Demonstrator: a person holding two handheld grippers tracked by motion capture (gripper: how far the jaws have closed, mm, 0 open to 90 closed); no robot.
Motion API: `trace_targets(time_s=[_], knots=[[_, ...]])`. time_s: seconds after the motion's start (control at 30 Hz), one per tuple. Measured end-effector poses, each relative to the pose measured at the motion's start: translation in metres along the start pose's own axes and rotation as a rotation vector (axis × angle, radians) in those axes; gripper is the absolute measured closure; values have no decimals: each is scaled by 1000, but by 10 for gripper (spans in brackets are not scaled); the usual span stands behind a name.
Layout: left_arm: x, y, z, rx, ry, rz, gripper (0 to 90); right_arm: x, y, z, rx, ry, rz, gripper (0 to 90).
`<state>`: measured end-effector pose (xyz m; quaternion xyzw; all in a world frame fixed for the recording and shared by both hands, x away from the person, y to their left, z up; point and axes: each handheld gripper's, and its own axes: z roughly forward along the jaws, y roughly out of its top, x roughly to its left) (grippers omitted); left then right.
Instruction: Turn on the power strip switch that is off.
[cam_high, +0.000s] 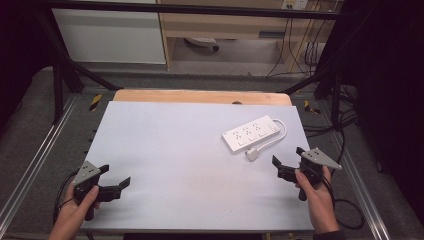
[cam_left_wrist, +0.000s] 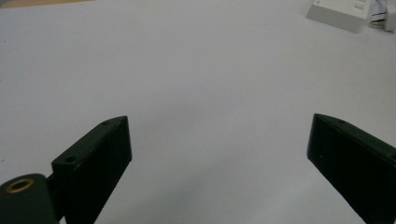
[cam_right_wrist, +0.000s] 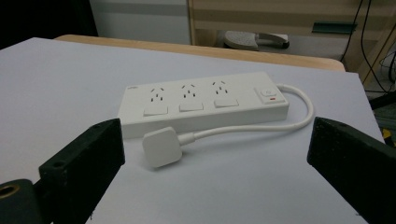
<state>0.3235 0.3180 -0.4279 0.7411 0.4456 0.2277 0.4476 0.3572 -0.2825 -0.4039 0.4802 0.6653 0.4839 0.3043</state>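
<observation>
Even overhead light washes my table (cam_high: 190, 150) pale and soft-shadowed; the room's edges fall to black, and my near jaws blur dark against the bright surface.

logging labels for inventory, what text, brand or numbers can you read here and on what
None can be read.
White plastic power strip: a small mark at its left end, too small and blurred to read.
Its switch: a red mark, no legible text.
White square plug: blank.
</observation>
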Motion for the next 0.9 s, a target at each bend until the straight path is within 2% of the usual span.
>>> trace_targets(time_s=[0.3, 0.53, 0.7, 0.9], knots=[[0, 0, 0, -3, -1, 3, 66, 0, -19, -3, 20, 20, 18, 43], [-1, 0, -1, -3, -4, 5, 65, 2, -33, 1, 68, 40, 15, 43], [-1, 0, -1, -1, -7, 9, 65, 9, -42, 8, 129, 67, -5, 42], [-2, 1, -1, -1, -7, 12, 65, 16, -50, 18, 226, 88, -31, 44]])
